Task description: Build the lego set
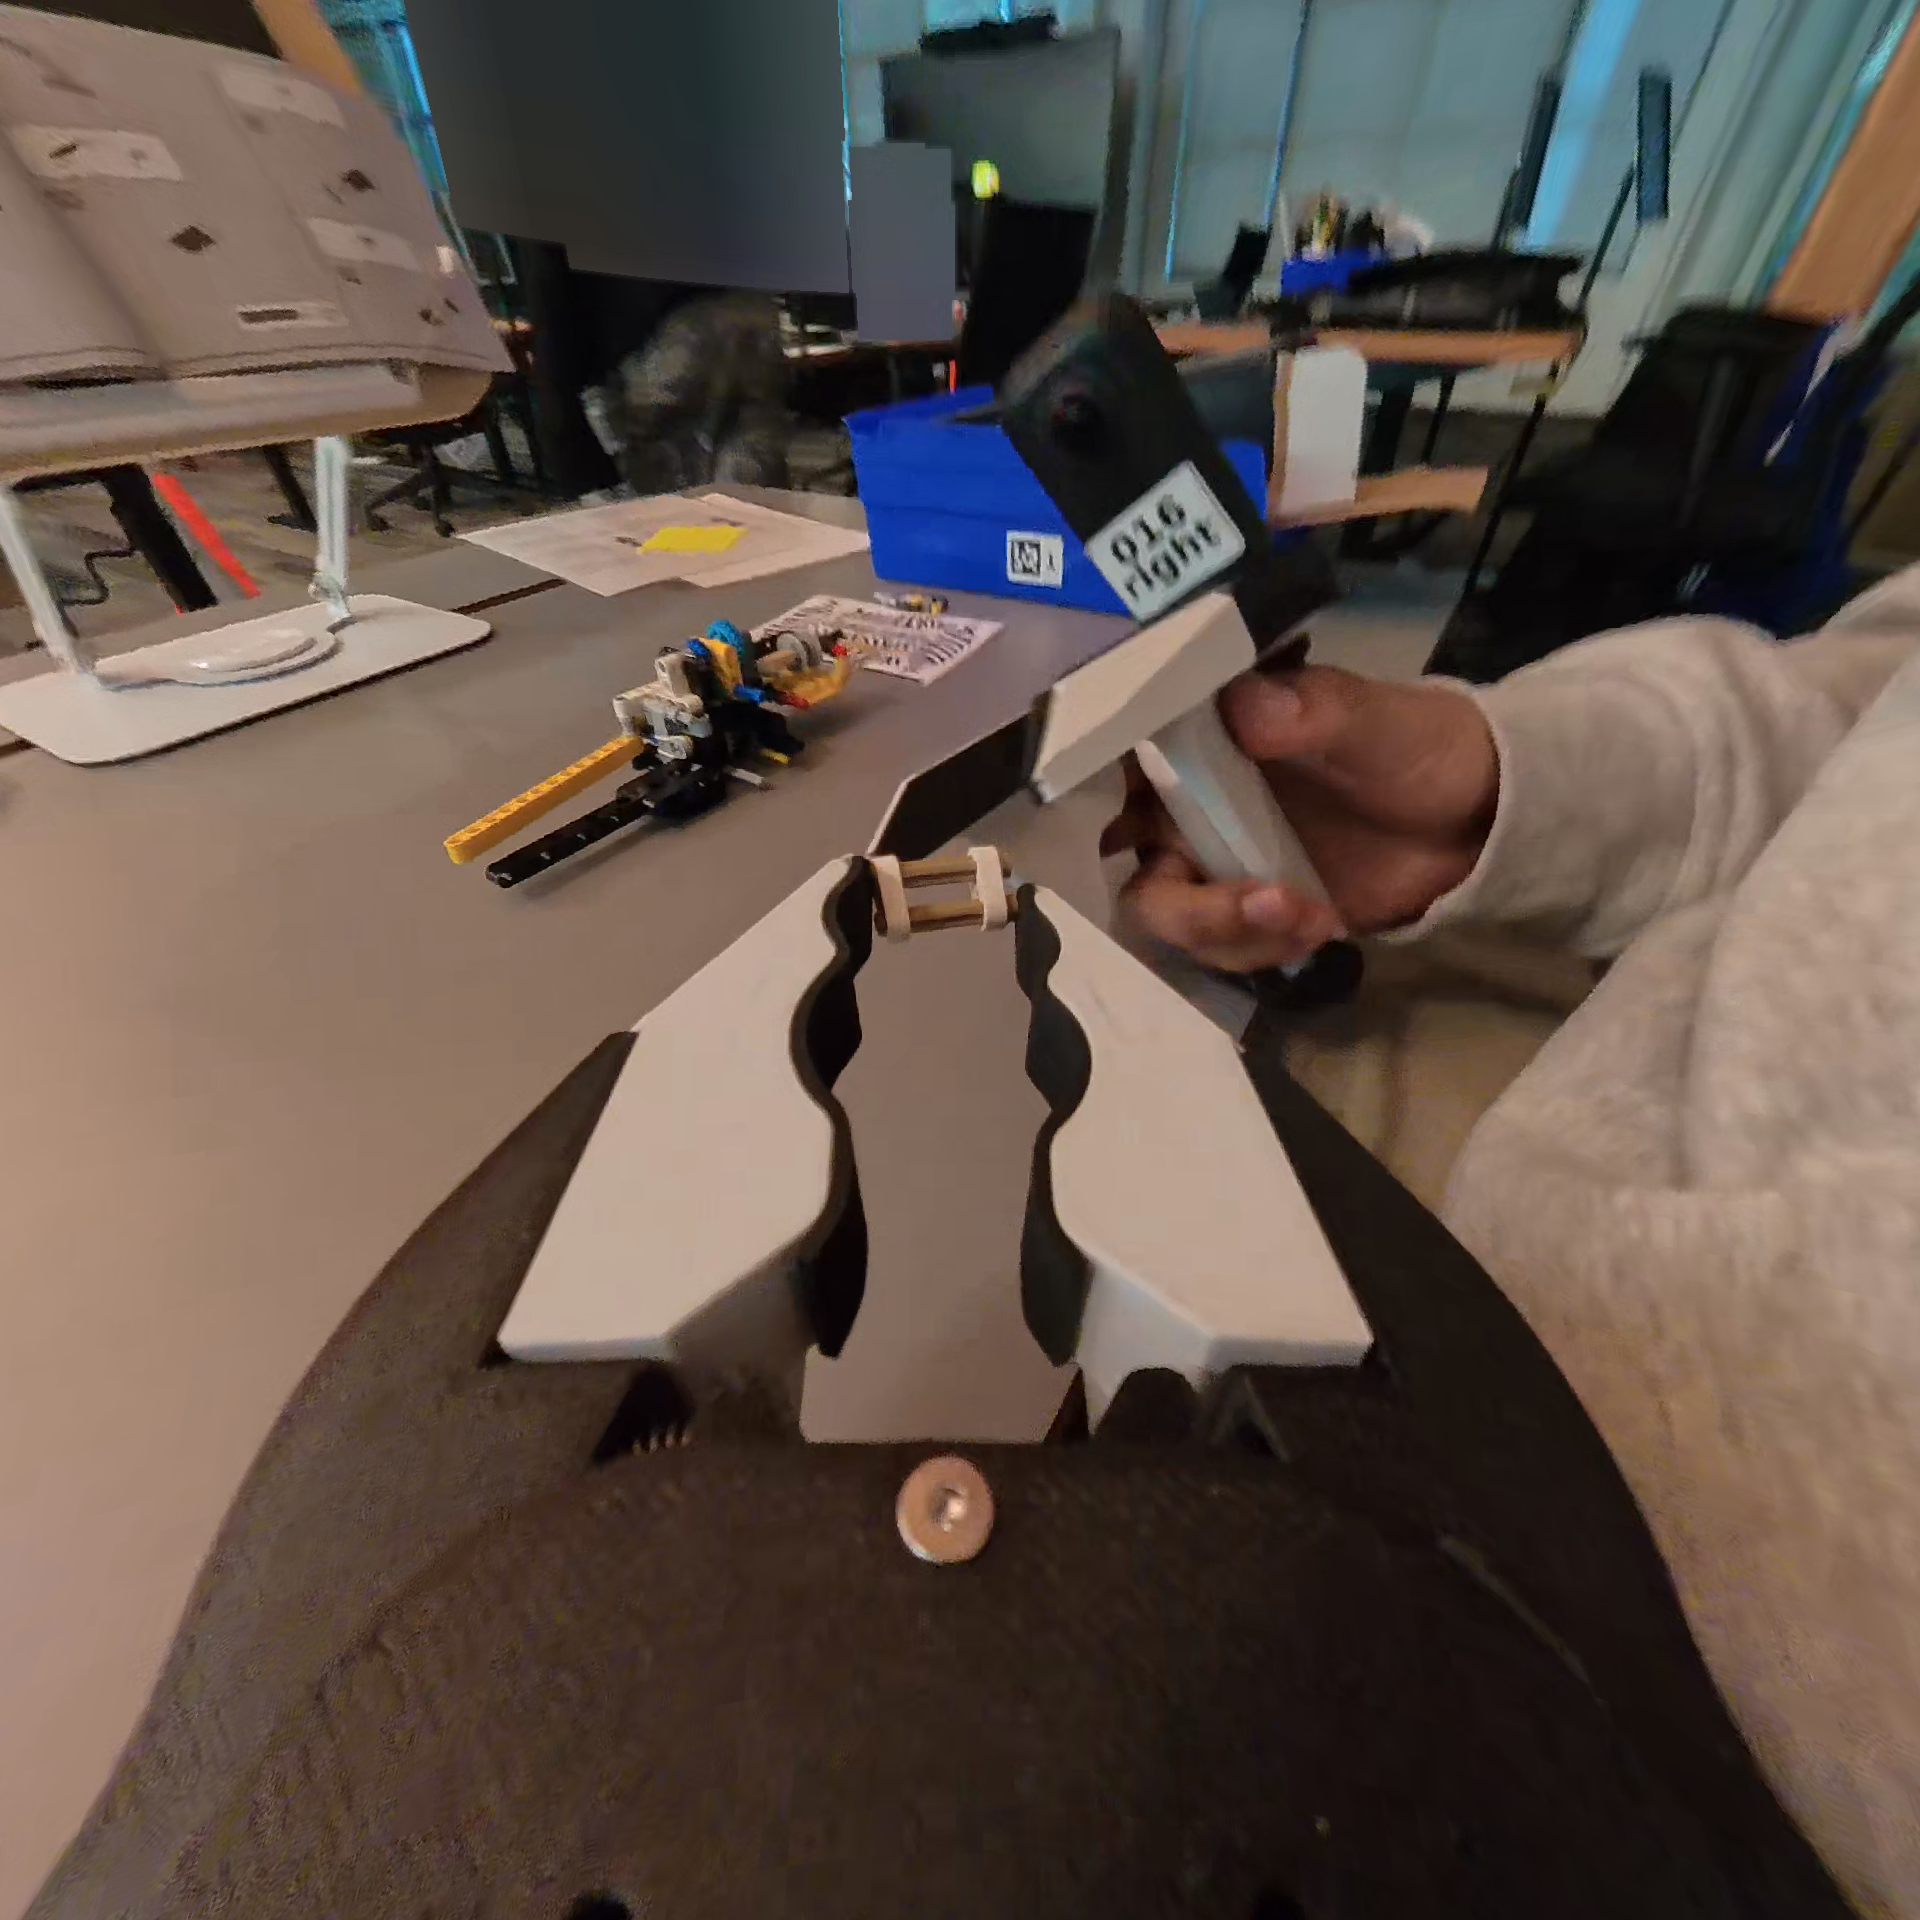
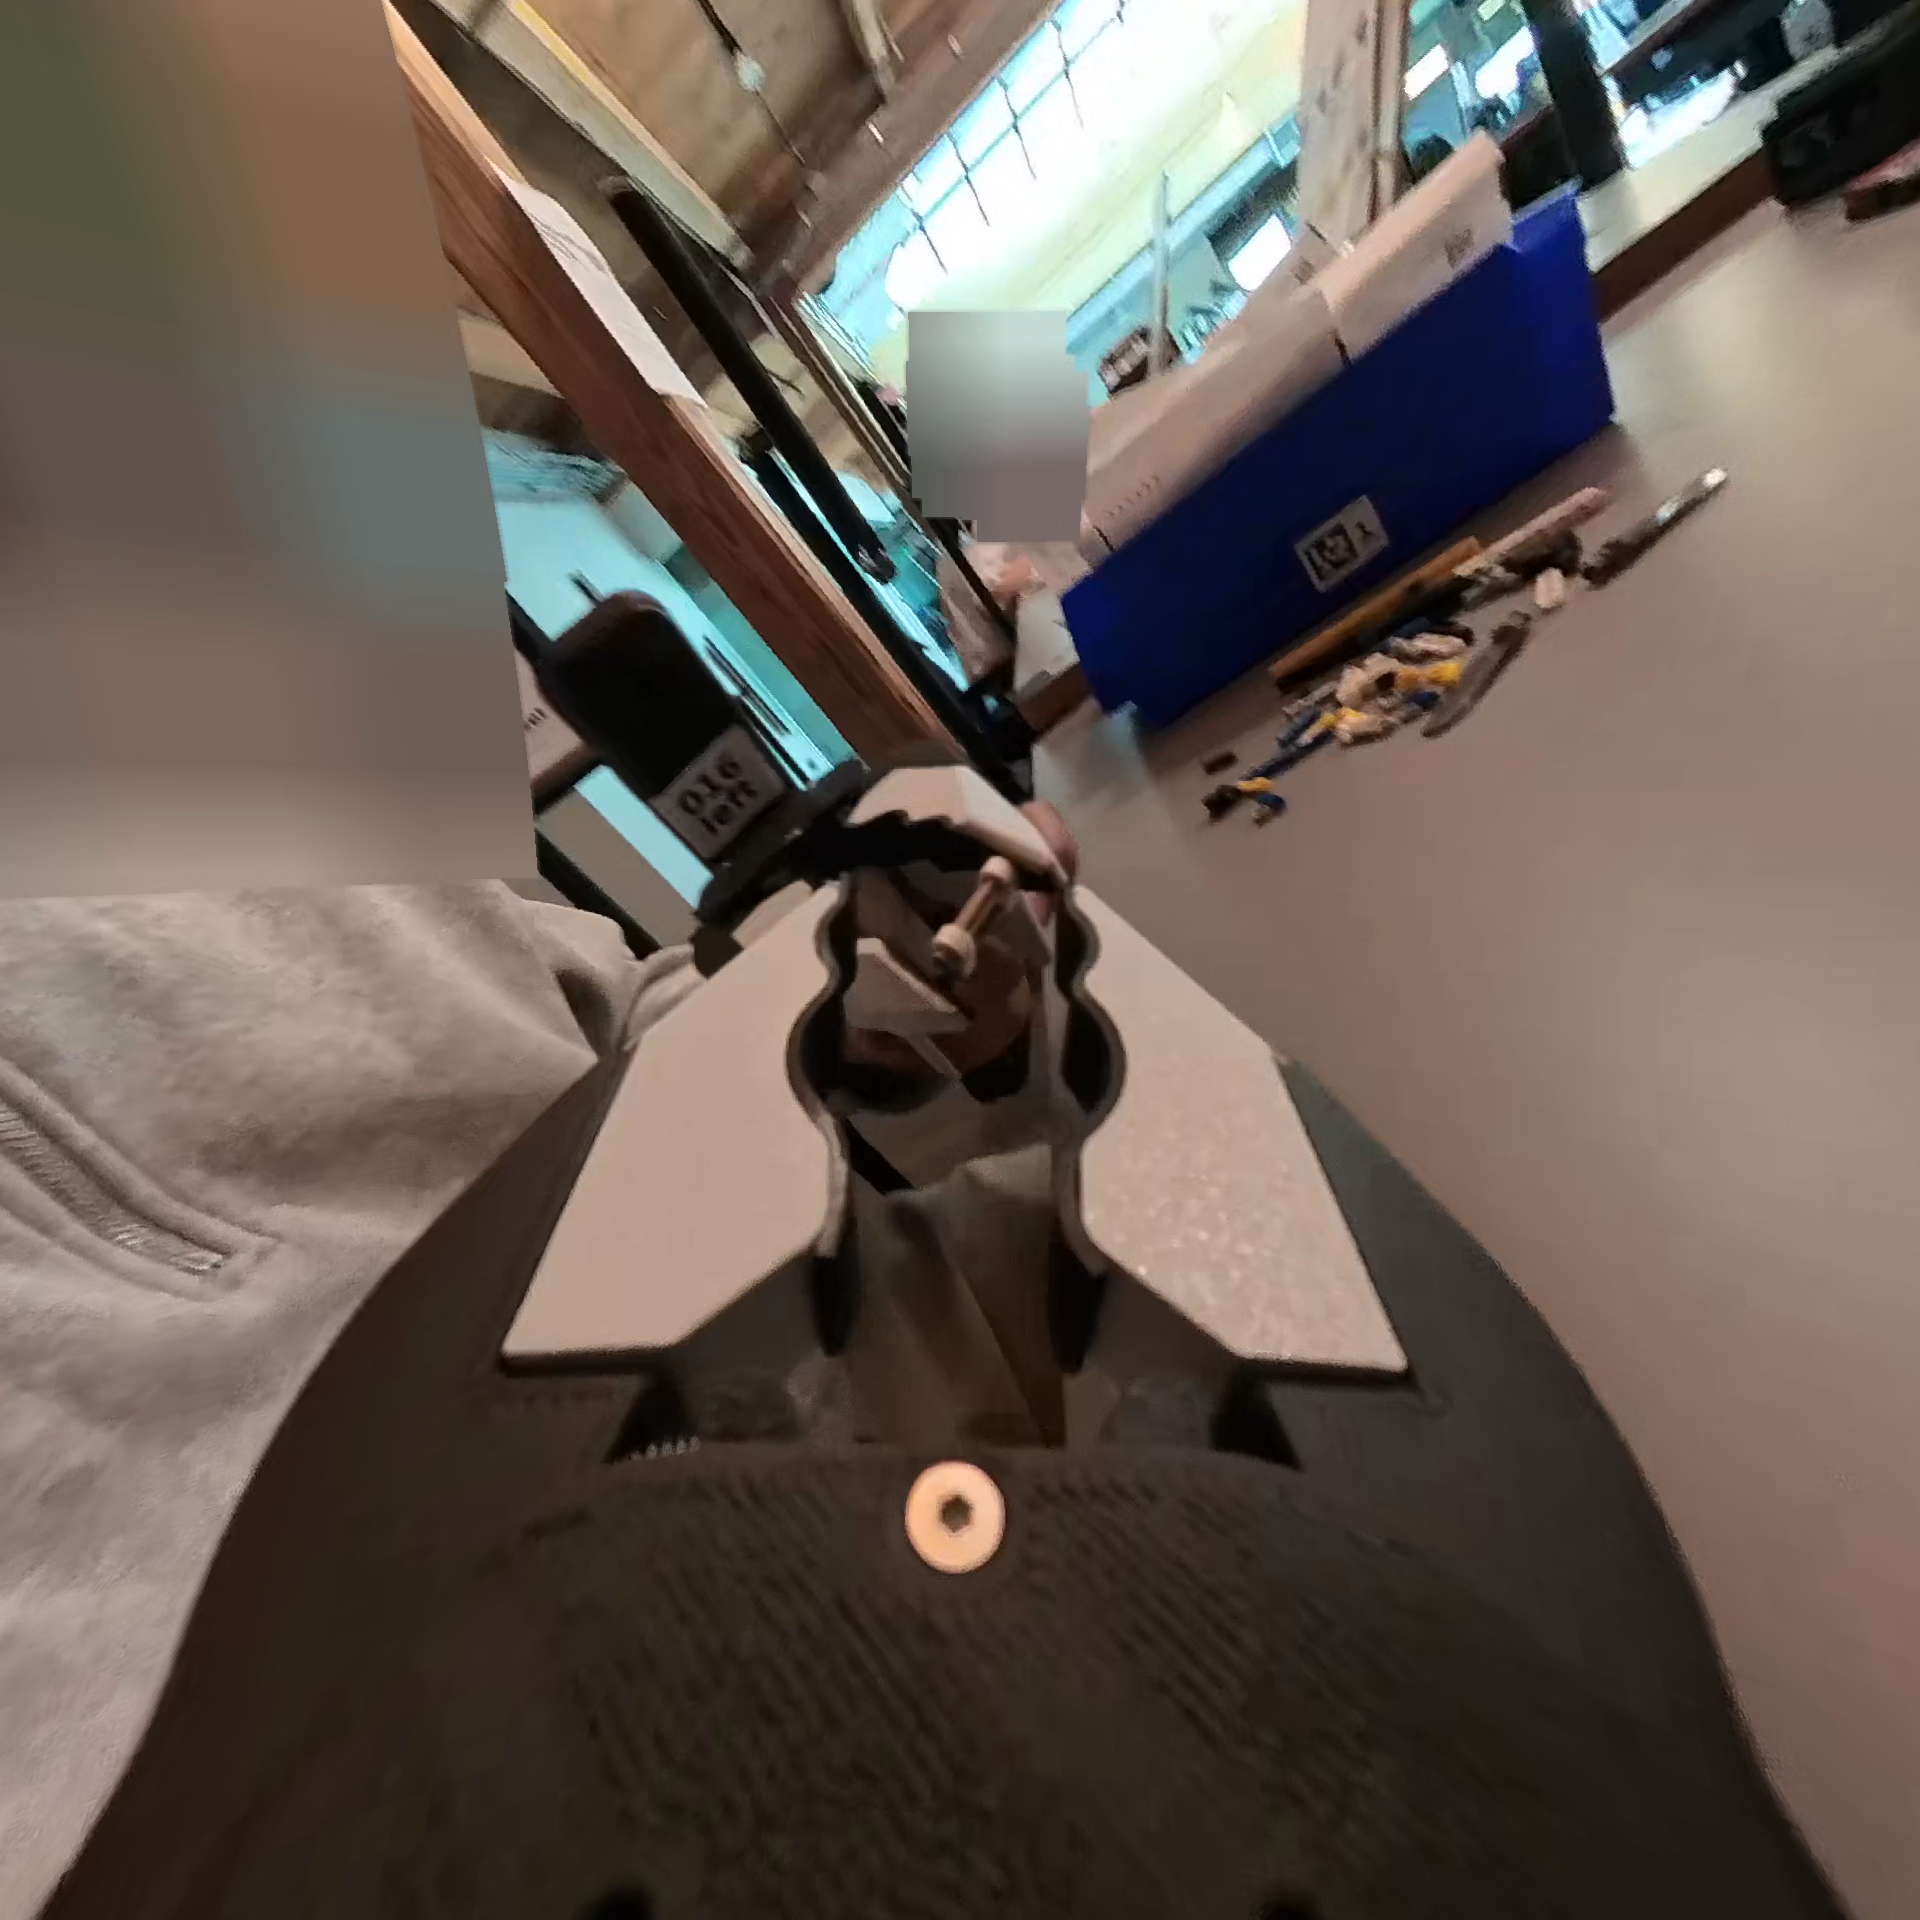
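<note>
My left gripper (image 1: 943,885) is shut on a small Lego piece (image 1: 940,902), two white end links joined by two tan pins, and holds it above the grey table (image 1: 312,987). My right gripper (image 2: 961,912) faces it tip to tip with its pads apart. The same piece (image 2: 971,914) shows in the gap just beyond its fingertips. In the left wrist view a hand (image 1: 1340,810) holds the right gripper's handle. The partly built Lego model (image 1: 686,738), yellow, black, white and blue, lies on the table farther back.
A blue bin (image 1: 966,509) (image 2: 1351,540) stands at the table's far side, with loose Lego parts (image 2: 1382,675) beside it. An open instruction book (image 1: 208,229) rests on a white stand at the left. A sticker sheet (image 1: 883,634) and papers (image 1: 665,540) lie behind the model. Both grippers' tips are close together, under 4 cm apart. Left tips and right tips are each some 25 cm from the partly built Lego model (image 1: 686,738).
</note>
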The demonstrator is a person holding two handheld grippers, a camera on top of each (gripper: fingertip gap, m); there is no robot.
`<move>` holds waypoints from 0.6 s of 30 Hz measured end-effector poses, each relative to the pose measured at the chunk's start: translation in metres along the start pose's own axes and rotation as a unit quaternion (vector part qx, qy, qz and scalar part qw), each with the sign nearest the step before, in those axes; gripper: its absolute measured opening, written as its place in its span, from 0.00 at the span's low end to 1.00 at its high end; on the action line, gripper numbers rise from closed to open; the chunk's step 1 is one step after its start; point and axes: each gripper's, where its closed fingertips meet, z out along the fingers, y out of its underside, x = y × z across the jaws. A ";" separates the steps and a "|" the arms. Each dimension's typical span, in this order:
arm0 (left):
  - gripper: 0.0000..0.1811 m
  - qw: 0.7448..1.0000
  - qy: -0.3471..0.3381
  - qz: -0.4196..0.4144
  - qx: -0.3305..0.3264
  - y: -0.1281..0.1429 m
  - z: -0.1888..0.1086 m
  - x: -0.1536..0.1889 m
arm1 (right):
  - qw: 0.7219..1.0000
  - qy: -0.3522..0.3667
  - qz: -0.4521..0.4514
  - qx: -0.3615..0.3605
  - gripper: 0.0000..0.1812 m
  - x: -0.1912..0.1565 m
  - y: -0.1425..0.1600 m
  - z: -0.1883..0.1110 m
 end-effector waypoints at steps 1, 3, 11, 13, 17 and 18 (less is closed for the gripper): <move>0.14 1.000 0.001 0.015 -0.006 0.002 0.001 0.002 | 1.000 0.010 -0.002 -0.014 0.19 0.002 0.004 0.000; 0.14 1.000 0.008 0.028 -0.011 0.004 0.002 0.006 | 0.999 0.026 0.002 -0.035 0.12 0.006 0.009 0.000; 0.11 0.997 0.040 -0.065 -0.007 0.005 0.005 0.009 | 0.997 0.045 -0.020 -0.064 0.01 0.008 0.015 -0.008; 0.13 0.990 0.066 -0.123 0.009 0.001 0.003 0.010 | 0.994 0.058 -0.048 -0.074 0.01 0.008 0.017 -0.008; 0.07 0.985 0.063 -0.158 0.002 0.005 0.001 0.001 | 0.988 0.095 -0.102 -0.068 0.02 0.010 0.012 -0.010; 0.03 0.986 0.064 -0.151 -0.001 0.006 0.001 0.002 | 0.986 0.105 -0.110 -0.071 0.02 0.011 0.013 -0.011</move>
